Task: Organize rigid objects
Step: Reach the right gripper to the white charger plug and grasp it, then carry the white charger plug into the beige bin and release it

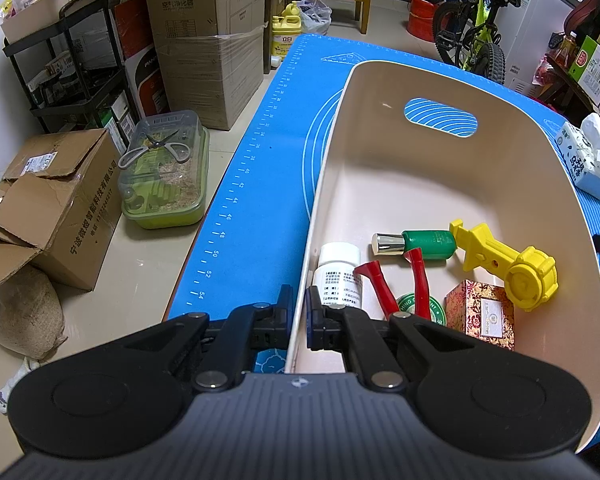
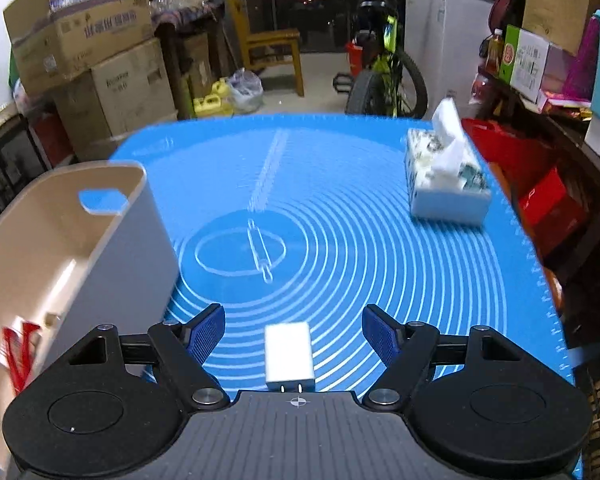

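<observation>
My left gripper (image 1: 300, 304) is shut on the left wall of a cream plastic basket (image 1: 328, 168), one finger outside and one inside. In the basket lie a white pill bottle (image 1: 340, 268), red-handled pliers (image 1: 396, 284), a green bottle with a silver cap (image 1: 424, 244), a yellow plastic tool (image 1: 508, 264), a patterned red box (image 1: 482, 314) and a green round tin (image 1: 418, 308). My right gripper (image 2: 294, 332) is open over the blue mat (image 2: 380, 240), with a white charger plug (image 2: 289, 356) lying between its fingers. The basket (image 2: 60, 248) stands to its left.
A tissue pack (image 2: 446, 176) sits at the mat's far right; it also shows in the left wrist view (image 1: 586, 160). Cardboard boxes (image 1: 208, 52), a black shelf (image 1: 64, 64) and a green-lidded container (image 1: 164, 176) stand on the floor at left. A bicycle (image 2: 384, 64) stands behind the table.
</observation>
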`<state>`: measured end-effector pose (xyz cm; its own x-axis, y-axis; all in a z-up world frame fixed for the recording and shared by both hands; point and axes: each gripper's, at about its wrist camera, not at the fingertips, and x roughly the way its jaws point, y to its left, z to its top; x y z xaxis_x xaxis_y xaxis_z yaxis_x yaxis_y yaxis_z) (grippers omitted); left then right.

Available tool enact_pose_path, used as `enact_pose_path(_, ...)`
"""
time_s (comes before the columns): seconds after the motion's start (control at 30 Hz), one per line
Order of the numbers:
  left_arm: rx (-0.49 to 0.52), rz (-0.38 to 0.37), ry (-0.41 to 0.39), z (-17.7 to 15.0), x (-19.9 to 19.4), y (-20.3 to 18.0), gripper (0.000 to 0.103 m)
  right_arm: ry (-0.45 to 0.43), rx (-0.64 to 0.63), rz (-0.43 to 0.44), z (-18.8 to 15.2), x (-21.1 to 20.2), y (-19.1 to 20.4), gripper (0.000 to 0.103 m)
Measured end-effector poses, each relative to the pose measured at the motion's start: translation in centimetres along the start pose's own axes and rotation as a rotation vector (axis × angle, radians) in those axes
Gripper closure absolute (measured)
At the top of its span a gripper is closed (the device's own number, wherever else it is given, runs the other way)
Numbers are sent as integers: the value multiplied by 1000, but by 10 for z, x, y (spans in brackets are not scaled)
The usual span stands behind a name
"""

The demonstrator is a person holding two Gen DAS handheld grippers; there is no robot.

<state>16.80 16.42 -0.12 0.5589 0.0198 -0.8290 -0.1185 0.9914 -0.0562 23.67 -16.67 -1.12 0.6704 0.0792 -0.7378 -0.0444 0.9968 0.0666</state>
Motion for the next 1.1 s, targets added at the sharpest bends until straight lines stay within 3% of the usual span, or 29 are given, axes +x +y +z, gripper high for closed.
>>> enact_pose_path(0.4, 1, 0, 0, 1, 0, 2, 95, 76, 10, -38, -22, 52, 5, 24)
enact_pose_path(0.73, 2, 2, 1, 1, -1, 3, 95, 51, -59, -53, -33, 52, 10, 60)
enact_pose_path(1.1, 1, 2, 1, 1, -1, 3, 95, 18, -44, -82, -34, 33, 0, 60)
